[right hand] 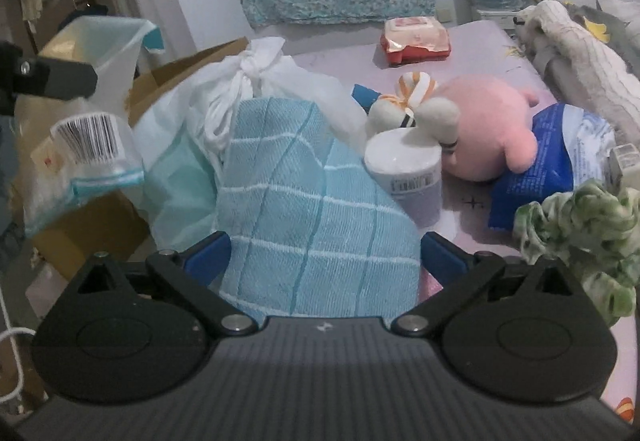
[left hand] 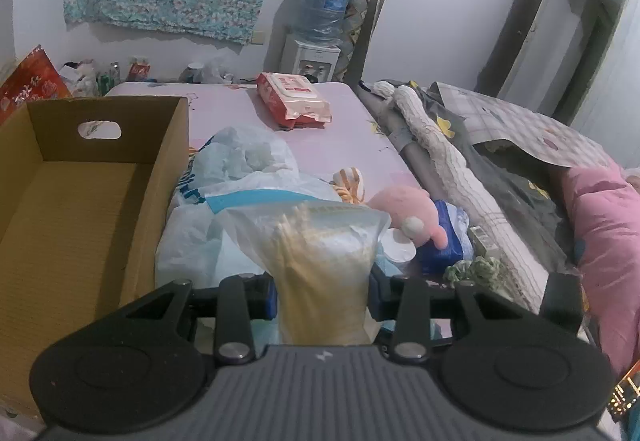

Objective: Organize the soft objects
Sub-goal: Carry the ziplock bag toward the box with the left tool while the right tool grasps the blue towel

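The cardboard box (left hand: 80,209) on the left side of the bed looks bare inside as far as the left wrist view reaches, so I'd judge the sorting has hardly begun. The left gripper (left hand: 322,293) has its fingers drawn in narrow on a clear zip bag of cotton swabs (left hand: 320,265), held up just right of the box's near wall, over a heap of white and pale blue plastic bags (left hand: 240,177). The right gripper (right hand: 326,253) stands with its jaws spread wide around a folded blue checked towel (right hand: 304,209); whether the pads press on it I cannot tell, though they look clear of the cloth. Everything else waits on the pink sheet (left hand: 340,137): a knotted white bag (right hand: 256,81), a pink plush toy (right hand: 492,129) with a small striped toy (right hand: 416,97) against it, a white roll (right hand: 408,173), a blue packet (right hand: 532,181), a green scrunchie (right hand: 580,233) at the near right, and a red pack of wipes (left hand: 294,101) alone at the far end. The box's tall right wall has to be cleared for the swab bag to drop in. Free sheet lies mostly in the far middle; the right edge is banked with bedding (left hand: 480,145).
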Motion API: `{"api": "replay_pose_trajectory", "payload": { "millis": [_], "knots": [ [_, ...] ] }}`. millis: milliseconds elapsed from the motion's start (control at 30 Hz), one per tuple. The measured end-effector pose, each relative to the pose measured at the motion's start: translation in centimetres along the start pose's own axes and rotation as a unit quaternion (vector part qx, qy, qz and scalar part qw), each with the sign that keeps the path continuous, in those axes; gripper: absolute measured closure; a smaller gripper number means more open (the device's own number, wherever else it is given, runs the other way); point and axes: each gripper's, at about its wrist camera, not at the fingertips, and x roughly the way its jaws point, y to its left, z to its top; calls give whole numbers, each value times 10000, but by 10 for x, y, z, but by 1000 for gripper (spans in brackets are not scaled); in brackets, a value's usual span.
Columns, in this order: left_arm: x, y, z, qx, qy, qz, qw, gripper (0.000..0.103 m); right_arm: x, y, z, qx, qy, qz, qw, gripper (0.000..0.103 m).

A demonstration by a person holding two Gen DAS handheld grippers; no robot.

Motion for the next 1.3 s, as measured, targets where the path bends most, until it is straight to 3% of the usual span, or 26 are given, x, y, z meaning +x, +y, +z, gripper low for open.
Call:
{"api": "replay_pose_trajectory", "payload": {
  "millis": [133, 200, 267, 467, 667, 1000, 1300],
  "knots": [
    [0, 1, 0, 9, 1, -3, 10000, 63, 1, 1, 0, -54, -1, -73, 10000, 16],
    [1, 1, 0, 3, 6, -3, 10000, 63, 1, 1, 1, -71, -32, -113, 9999, 27],
    [2, 2, 0, -8, 10, 2, 10000, 63, 0, -1, 2, -92, -53, -167, 9998, 45],
    [1, 0, 0, 12, -38, 38, 10000, 63, -8, -10, 1, 178, -195, -144, 9995, 75],
    [-5, -2, 1, -8, -146, 66, 9999, 63, -35, -18, 6, 589, -694, 27, 9958, 78],
    [-21, -6, 3, -33, -366, -15, 9993, 63, -95, -17, 22, 1043, -1671, 333, 9798, 79],
    [-51, -10, 9, -53, -739, 89, 9972, 63, -118, 16, 50, 1010, -1951, 1395, 9656, 78]
  ]
}}
